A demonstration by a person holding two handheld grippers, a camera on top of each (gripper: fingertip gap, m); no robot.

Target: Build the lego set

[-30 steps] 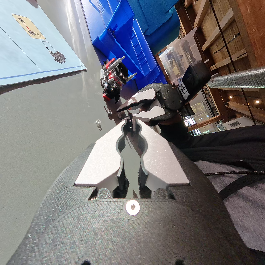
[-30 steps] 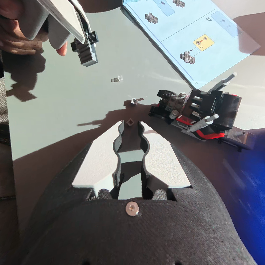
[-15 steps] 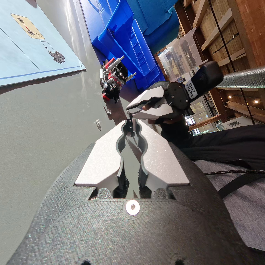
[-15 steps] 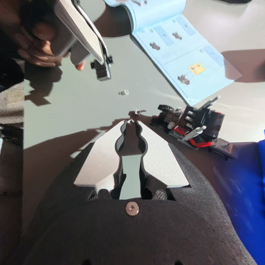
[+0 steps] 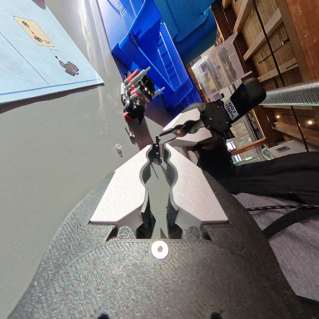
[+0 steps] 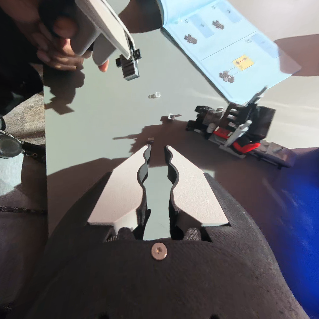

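My left gripper (image 5: 158,148) is shut on a small dark grey lego assembly (image 5: 157,156) and holds it above the grey table. The same gripper (image 6: 133,53) and assembly (image 6: 129,69) show at the top of the right wrist view. My right gripper (image 6: 157,147) is raised over the table with its jaws a little apart. A tiny tan piece (image 6: 150,139) sits just past its left fingertip; I cannot tell if they touch. In the left wrist view the right gripper's tips (image 5: 161,135) are right beside the held assembly. The red and black lego model (image 6: 233,127) stands on the table.
The open instruction booklet (image 6: 224,43) lies beyond the model. A clear round piece (image 6: 154,95) and a small grey piece (image 6: 170,116) lie loose on the table. Blue bins (image 5: 155,51) stand behind the model. A person's hand holds each gripper. About 10 cm separates my left fingertips from my right. Between my left fingertips and the clear round piece (image 6: 154,95) there is roughly 5 cm. Seen from the left wrist view (image 5: 119,151) as well.
My right gripper closed around the tiny piece on the table, then rose toward the left gripper, and its jaws have parted again. My left gripper kept its hold.
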